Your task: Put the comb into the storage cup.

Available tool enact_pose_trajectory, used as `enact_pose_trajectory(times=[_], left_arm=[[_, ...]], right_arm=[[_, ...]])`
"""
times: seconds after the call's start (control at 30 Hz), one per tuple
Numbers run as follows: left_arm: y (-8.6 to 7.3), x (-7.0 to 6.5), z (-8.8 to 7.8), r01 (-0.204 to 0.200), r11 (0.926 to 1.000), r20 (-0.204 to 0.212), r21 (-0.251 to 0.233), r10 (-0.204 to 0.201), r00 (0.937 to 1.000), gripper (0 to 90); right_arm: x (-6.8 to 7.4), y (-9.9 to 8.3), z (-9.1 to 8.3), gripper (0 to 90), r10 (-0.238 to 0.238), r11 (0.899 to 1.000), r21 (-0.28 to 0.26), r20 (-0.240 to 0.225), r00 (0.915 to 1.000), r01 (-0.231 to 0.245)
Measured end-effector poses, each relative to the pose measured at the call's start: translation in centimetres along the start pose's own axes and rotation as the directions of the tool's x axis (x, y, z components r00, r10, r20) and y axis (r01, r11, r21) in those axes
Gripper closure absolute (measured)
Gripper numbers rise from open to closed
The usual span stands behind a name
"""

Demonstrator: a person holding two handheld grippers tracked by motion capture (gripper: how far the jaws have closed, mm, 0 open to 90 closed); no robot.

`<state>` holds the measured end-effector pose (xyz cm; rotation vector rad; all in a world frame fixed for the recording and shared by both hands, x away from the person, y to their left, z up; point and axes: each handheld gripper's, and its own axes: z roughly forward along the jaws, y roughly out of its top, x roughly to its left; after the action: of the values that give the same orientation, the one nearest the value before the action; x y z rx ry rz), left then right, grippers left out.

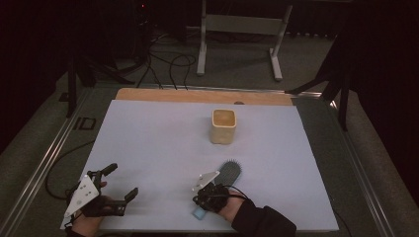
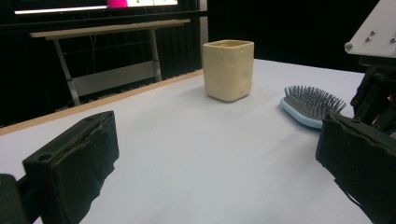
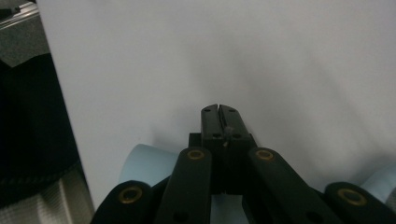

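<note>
A pale blue hairbrush (image 1: 230,172) with dark bristles lies on the white sheet, right of centre near the front. My right gripper (image 1: 200,199) sits across its handle. In the right gripper view its jaws (image 3: 219,122) are shut tip to tip with nothing seen between them, and the pale blue handle (image 3: 144,164) passes beneath them. My left gripper (image 1: 120,181) rests at the front left, open and holding nothing. The left gripper view has its wide-apart jaws (image 2: 215,158) facing the brush (image 2: 310,102) and the cream cup (image 2: 229,69).
The cream square cup (image 1: 223,126) stands upright behind the brush, past the middle of the white sheet (image 1: 148,143). A wooden table edge (image 1: 197,95) runs along the back. A metal frame (image 1: 237,29) and cables lie on the floor beyond.
</note>
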<state>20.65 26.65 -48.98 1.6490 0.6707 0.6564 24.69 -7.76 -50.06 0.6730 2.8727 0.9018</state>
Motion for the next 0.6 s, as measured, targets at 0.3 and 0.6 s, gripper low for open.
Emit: enact_pose_trajectory(times=[0.3, 0.6], left_arm=[[0.0, 0.0, 0.1, 0.006, 1.0, 0.0, -0.003, -0.006, 1.0, 0.0], [0.0, 0.0, 0.2, 0.005, 1.0, -0.002, -0.001, -0.005, 1.0, 0.0]], right_arm=[[-0.8, -2.9, -2.4, 90.0, 0.012, 0.999, 0.029, 0.023, 0.9997, -0.013], [-2.1, -6.2, -5.2, 90.0, 0.077, 0.996, 0.042, 0.069, 0.9947, -0.08]])
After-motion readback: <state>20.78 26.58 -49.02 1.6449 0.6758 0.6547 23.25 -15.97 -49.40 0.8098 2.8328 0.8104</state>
